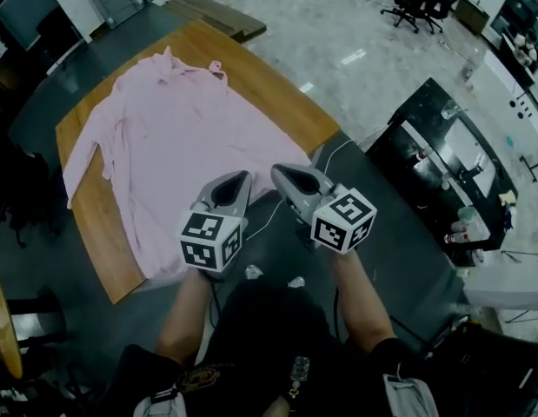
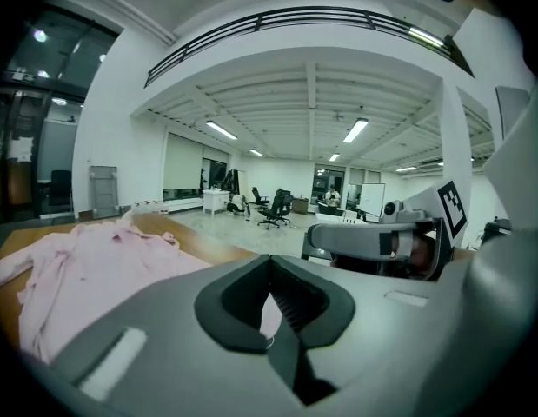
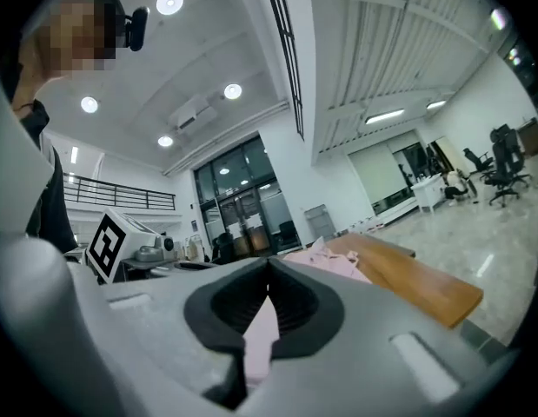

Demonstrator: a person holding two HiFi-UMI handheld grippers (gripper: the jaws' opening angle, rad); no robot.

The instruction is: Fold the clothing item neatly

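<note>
Pink shirt (image 1: 182,137) spread flat on your wooden surface (image 1: 103,241).
Your left hand-held gripper (image 1: 242,178) and right hand-held gripper (image 1: 278,171) hover side by side over its near part, jaws pressed together.

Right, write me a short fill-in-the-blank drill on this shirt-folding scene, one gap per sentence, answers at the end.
1. The shirt lying spread out is ___ in colour.
2. It rests on a ___ table.
3. The jaws of the left gripper and of the right gripper are both ___.
4. The collar lies at the end of the shirt ___ from the person.

Missing words: pink; wooden; shut; farthest.
</note>
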